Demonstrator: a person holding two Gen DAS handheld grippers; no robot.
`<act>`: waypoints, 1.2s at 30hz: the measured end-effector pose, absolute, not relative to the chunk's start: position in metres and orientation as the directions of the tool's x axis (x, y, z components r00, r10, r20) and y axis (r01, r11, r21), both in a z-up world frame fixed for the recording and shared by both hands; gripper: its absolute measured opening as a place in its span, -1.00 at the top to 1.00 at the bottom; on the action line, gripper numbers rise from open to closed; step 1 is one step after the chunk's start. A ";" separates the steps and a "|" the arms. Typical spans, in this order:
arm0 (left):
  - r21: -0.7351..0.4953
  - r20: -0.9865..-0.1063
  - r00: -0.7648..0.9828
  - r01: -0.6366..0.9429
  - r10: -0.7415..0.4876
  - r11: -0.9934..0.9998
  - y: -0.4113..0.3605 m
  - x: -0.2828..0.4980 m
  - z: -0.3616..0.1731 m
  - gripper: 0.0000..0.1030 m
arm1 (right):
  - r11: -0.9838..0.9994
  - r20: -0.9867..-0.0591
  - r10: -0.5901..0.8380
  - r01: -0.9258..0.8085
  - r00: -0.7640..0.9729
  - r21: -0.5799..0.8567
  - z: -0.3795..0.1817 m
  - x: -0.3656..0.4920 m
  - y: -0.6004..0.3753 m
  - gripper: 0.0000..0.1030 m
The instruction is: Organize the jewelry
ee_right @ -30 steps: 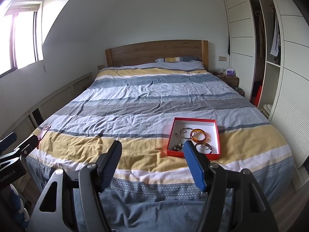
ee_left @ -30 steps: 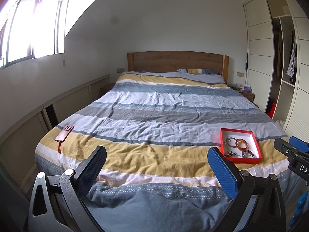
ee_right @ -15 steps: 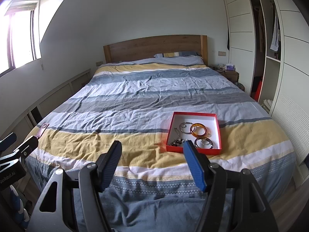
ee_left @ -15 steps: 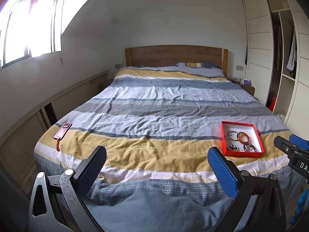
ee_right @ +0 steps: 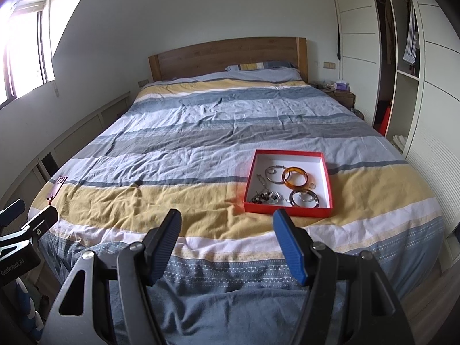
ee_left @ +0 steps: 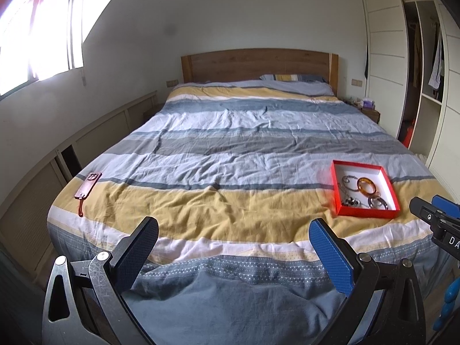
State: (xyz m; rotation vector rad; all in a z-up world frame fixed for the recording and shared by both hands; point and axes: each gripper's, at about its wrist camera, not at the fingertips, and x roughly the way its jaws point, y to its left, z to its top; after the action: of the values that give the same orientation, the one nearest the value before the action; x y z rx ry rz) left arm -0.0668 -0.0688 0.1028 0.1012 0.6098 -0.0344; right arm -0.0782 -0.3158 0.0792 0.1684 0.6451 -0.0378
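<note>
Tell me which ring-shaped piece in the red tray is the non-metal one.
The translucent amber bangle, toward the far right of the red tray. The silver hoop left of it and the silver bangle nearer the camera are both metallic grey.

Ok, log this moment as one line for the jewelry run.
left gripper open, empty | right gripper open, empty | both short of bed | red tray holds amber bangle, untouched

Both views have drawn nearer the bed, so the red tray (ee_right: 287,210) of jewelry now appears larger and closer to the right gripper (ee_right: 227,244).
</note>
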 end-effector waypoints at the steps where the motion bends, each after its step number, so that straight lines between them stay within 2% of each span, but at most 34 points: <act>1: 0.087 -0.579 0.815 0.063 -0.001 0.994 -0.069 -0.065 0.100 -0.99 | 0.985 -0.607 0.017 0.090 0.795 0.146 0.076 -0.076 -0.317 -0.26; 22: 0.113 -0.720 0.694 0.077 0.028 0.991 -0.078 -0.008 0.036 -0.99 | 0.984 -0.724 0.008 0.124 0.690 0.129 0.012 -0.029 -0.327 -0.26; 36: 0.109 -0.770 0.638 0.089 0.028 0.990 -0.093 0.010 0.008 -0.99 | 0.990 -0.729 -0.044 0.129 0.683 0.060 -0.002 -0.017 -0.336 -0.26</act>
State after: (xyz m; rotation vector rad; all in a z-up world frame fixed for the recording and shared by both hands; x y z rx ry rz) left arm 0.0105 -0.0931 0.0078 0.1415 0.8790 -0.0351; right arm -0.0172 -0.3362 -0.0024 0.1099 0.8142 -0.0974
